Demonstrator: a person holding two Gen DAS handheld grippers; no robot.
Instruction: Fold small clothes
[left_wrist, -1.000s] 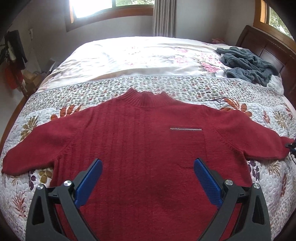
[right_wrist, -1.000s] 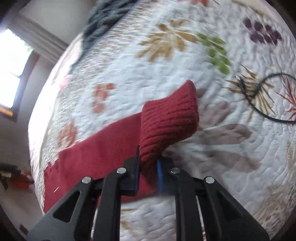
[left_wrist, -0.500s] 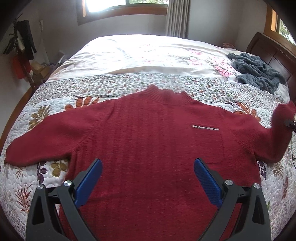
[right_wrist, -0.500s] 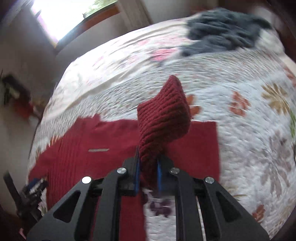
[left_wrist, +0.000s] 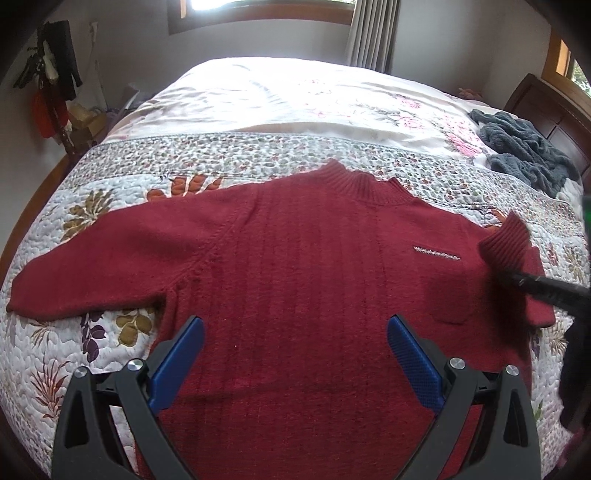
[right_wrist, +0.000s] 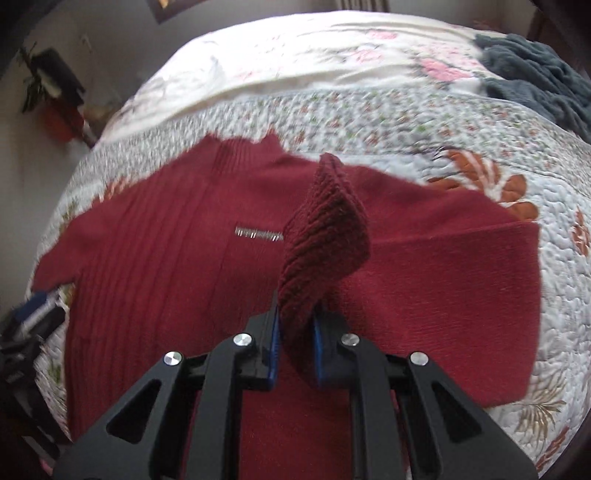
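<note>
A red knit sweater (left_wrist: 303, 280) lies flat, front up, on the quilted bed (left_wrist: 110, 206), collar toward the far side. Its left sleeve (left_wrist: 96, 258) stretches out flat. My left gripper (left_wrist: 295, 354) hovers open over the sweater's lower body, holding nothing. My right gripper (right_wrist: 295, 332) is shut on the ribbed cuff (right_wrist: 325, 236) of the right sleeve and holds it above the chest near the small silver label (right_wrist: 258, 233). The right sleeve (right_wrist: 443, 258) is doubled back over itself. In the left wrist view the raised cuff (left_wrist: 506, 243) shows at the right edge.
A crumpled grey-blue garment (left_wrist: 524, 147) lies at the far right by the wooden headboard (left_wrist: 546, 107). A pale floral cover (left_wrist: 303, 99) spans the far half of the bed. Clothes hang on the wall (left_wrist: 51, 85) at left. A curtain (left_wrist: 373, 33) hangs by the window.
My right gripper has carried the sleeve cuff up off the quilt and inward, over the sweater's chest, folding the sleeve. The left gripper stayed open and shifted a little to the left.
</note>
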